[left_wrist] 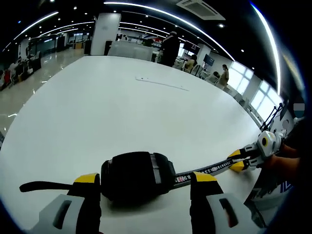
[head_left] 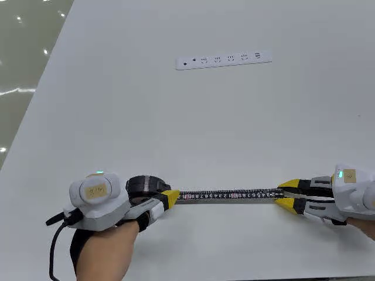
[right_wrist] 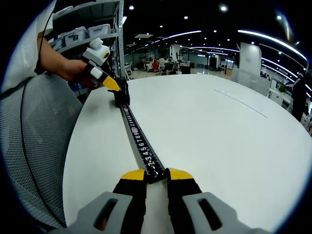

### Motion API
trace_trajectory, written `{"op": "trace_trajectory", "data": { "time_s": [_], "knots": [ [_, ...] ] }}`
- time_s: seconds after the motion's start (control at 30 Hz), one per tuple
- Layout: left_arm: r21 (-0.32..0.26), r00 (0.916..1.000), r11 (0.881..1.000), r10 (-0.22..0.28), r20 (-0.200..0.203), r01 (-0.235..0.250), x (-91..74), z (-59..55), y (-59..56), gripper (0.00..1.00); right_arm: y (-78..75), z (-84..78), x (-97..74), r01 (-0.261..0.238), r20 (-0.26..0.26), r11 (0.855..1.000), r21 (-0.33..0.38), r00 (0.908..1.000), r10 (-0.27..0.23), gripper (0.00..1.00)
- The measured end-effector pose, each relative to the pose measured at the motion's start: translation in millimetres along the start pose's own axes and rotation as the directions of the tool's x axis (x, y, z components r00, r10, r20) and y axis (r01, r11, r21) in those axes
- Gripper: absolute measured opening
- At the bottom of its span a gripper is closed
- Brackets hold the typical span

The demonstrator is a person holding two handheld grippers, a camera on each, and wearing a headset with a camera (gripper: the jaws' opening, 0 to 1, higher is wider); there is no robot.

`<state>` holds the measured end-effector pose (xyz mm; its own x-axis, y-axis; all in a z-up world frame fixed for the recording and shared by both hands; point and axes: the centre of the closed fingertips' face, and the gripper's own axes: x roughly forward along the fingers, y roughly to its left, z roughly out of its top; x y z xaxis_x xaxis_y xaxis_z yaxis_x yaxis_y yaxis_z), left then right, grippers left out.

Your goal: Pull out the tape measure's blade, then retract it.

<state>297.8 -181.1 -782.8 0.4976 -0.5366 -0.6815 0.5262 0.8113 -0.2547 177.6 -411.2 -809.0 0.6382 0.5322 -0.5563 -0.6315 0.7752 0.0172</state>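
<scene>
Left gripper [head_left: 167, 199] at the lower left of the head view, clamped on the tape measure's black case [head_left: 146, 186]. Yellow-tipped jaws parted about as far as the case is wide, one on either side of it, as seen in the left gripper view. Case low on the white desk [head_left: 205, 129], near its front edge.

Right gripper [head_left: 287, 195] at the lower right, well apart from the left one. Jaws drawn almost together, pinching the free end of the blade [head_left: 228, 194] between the yellow tips.

Blade pulled out and stretched straight between the two grippers. Long axis from left to right across the head view, roughly along the desk's front edge. Numbered face turned up, with dark ground, pale digits and some red marks. Lying flat and low over the desk; whether touching the surface, cannot tell. Mouth of the case pointing toward the right gripper, blade tip pointing away from the case.

In the right gripper view, blade running from the jaws straight off to the case in the far gripper.

White power strip [head_left: 224, 59] farther back on the desk, well apart from the tape.
</scene>
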Motion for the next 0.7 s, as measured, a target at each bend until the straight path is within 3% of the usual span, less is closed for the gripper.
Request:
{"op": "trace_trajectory", "data": {
  "time_s": [0.17, 0.7],
  "knots": [
    [0.010, 0.9993, 0.999, 0.036, -0.002, -0.036, 1.2, 0.2, 2.3, 0.68, 0.6, 0.7, -0.2, -0.002, -0.002, 1.000, -0.001, 1.0000, 0.002, 0.15],
    [-0.005, 0.9961, 0.996, 0.088, -0.013, -0.088, 3.7, 0.4, 9.7, 0.62, 0.0, -1.0, -0.9, 0.005, 0.011, 1.000, 0.008, 0.9999, -0.005, 0.14]
  ]
}}
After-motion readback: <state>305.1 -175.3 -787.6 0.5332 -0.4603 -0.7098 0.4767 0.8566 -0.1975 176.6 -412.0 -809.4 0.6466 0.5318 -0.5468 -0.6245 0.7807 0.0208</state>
